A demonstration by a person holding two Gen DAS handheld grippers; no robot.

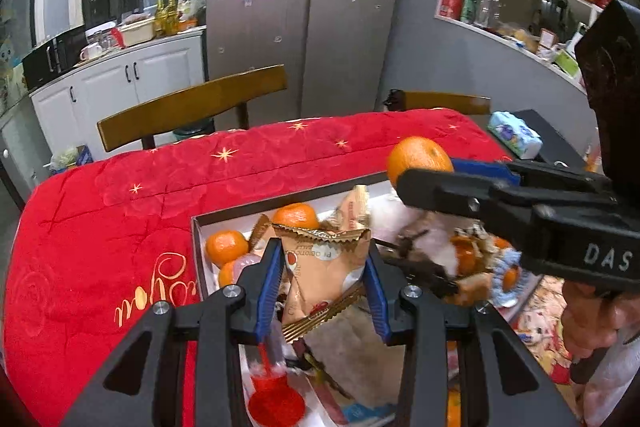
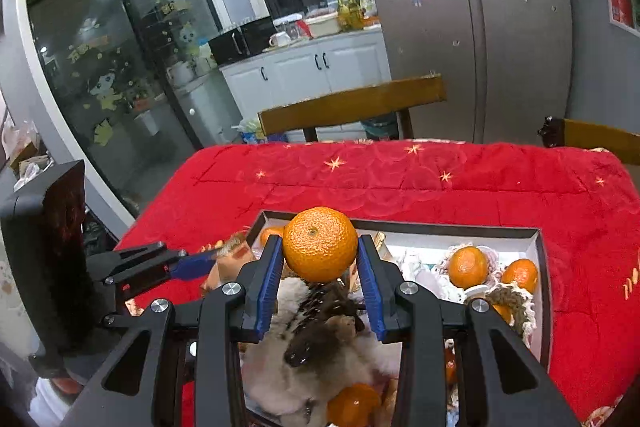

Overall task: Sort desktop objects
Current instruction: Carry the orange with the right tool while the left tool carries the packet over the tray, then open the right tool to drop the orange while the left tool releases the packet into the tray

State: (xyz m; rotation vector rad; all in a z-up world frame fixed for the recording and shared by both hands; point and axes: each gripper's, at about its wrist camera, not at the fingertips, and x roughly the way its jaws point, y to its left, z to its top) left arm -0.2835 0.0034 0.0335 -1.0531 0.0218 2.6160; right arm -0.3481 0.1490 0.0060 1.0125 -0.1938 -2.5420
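Observation:
My left gripper is shut on a tan snack packet with gold crimped edges, held above the white-lined box. My right gripper is shut on an orange mandarin, held above the same box; it also shows in the left wrist view at the right. The box holds several mandarins, packets and a furry brown and white item. The left gripper shows at the left of the right wrist view.
The box lies on a table under a red cloth with gold stars. Two wooden chairs stand at the far edge. A tissue pack lies at the far right. A fridge and white cabinets stand behind.

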